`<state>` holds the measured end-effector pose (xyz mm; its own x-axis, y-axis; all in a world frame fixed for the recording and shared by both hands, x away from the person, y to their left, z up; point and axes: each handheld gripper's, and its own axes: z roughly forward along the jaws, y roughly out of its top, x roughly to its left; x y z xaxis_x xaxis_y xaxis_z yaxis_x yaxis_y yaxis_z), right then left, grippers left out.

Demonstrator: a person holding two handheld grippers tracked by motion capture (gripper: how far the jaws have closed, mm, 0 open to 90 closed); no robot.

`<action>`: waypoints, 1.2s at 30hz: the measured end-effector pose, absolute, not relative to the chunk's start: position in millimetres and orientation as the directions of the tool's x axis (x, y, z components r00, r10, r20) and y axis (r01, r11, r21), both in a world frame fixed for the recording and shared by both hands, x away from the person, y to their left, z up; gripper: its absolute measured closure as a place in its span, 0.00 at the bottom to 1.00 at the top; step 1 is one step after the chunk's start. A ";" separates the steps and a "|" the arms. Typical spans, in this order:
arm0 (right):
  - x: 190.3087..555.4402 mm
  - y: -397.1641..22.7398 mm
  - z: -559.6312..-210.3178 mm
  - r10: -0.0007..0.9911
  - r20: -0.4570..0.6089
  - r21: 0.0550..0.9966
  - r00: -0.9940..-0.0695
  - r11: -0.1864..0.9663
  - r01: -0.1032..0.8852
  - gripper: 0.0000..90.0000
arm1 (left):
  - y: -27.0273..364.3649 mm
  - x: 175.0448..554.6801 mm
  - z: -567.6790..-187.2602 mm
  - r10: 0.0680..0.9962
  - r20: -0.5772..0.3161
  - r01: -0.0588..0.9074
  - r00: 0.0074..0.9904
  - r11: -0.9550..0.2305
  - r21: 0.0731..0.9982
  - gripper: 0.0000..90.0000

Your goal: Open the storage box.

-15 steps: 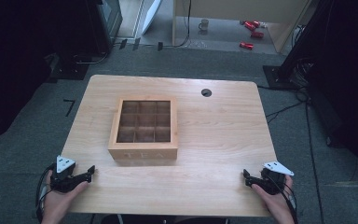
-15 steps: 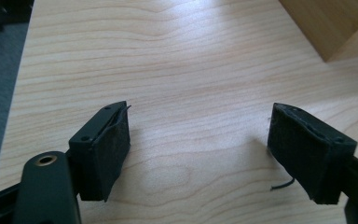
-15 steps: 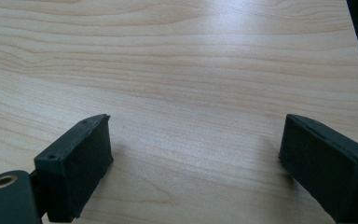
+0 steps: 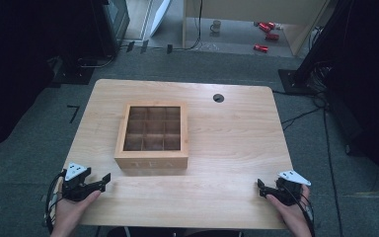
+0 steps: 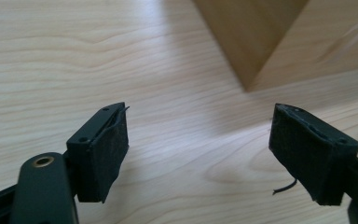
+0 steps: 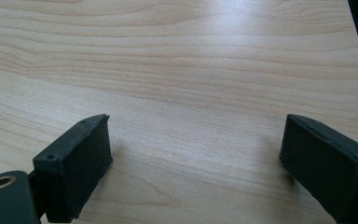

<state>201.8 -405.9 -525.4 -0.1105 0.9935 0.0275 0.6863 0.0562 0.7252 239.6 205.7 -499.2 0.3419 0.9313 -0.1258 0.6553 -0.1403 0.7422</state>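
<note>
Box (image 4: 151,160) square-on, "TEA" face twd person.

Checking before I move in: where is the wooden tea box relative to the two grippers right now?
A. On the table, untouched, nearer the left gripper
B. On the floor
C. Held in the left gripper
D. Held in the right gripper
A: the tea box sits on the table, apart from both open grippers, with the left gripper closer than the right gripper.
</note>
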 end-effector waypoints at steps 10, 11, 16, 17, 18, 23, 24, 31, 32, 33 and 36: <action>202.2 -403.9 -523.7 0.995 0.026 0.713 -0.092 0.046 0.700 0.10 | 183.3 247.1 -489.3 0.902 -0.113 0.606 0.416 -0.182 0.775 0.33; 202.4 -403.0 -523.0 0.996 0.022 0.711 -0.088 0.046 0.702 0.12 | 180.9 248.1 -488.7 0.897 -0.109 0.599 0.428 -0.191 0.778 0.34; 200.5 -390.3 -505.7 0.992 0.095 0.731 -0.081 -0.014 0.682 0.16 | 173.9 252.7 -482.4 0.883 -0.107 0.568 0.458 -0.197 0.799 0.53; 200.5 -386.0 -500.9 0.991 0.102 0.738 -0.085 -0.018 0.675 0.16 | 173.4 254.0 -480.9 0.881 -0.111 0.566 0.460 -0.194 0.801 0.56; 200.5 -386.0 -500.9 0.991 0.102 0.738 -0.085 -0.018 0.675 0.16 | 173.4 254.0 -480.9 0.881 -0.111 0.566 0.460 -0.194 0.801 0.59; 206.3 -357.7 -477.9 0.983 0.109 0.770 -0.146 0.010 0.638 0.17 | 168.9 259.5 -476.3 0.865 -0.124 0.563 0.487 -0.202 0.801 0.67; 206.3 -357.7 -477.9 0.983 0.109 0.770 -0.146 0.010 0.638 0.17 | 168.9 259.5 -476.3 0.865 -0.124 0.563 0.487 -0.202 0.801 0.69; 221.5 -316.8 -458.7 0.960 0.105 0.792 -0.259 0.077 0.606 0.17 | 172.1 261.4 -473.8 0.856 -0.135 0.572 0.499 -0.208 0.794 0.71; 221.5 -316.8 -458.7 0.960 0.105 0.792 -0.259 0.077 0.606 0.17 | 172.1 261.4 -473.8 0.856 -0.135 0.572 0.499 -0.208 0.794 0.71; 223.6 -311.3 -456.9 0.957 0.102 0.795 -0.271 0.086 0.601 0.17 | 172.5 261.4 -473.7 0.855 -0.139 0.572 0.500 -0.206 0.794 0.71; 232.6 -290.9 -450.9 0.941 0.129 0.801 -0.313 0.087 0.592 0.17 | 174.8 261.2 -473.2 0.852 -0.153 0.570 0.501 -0.191 0.800 0.74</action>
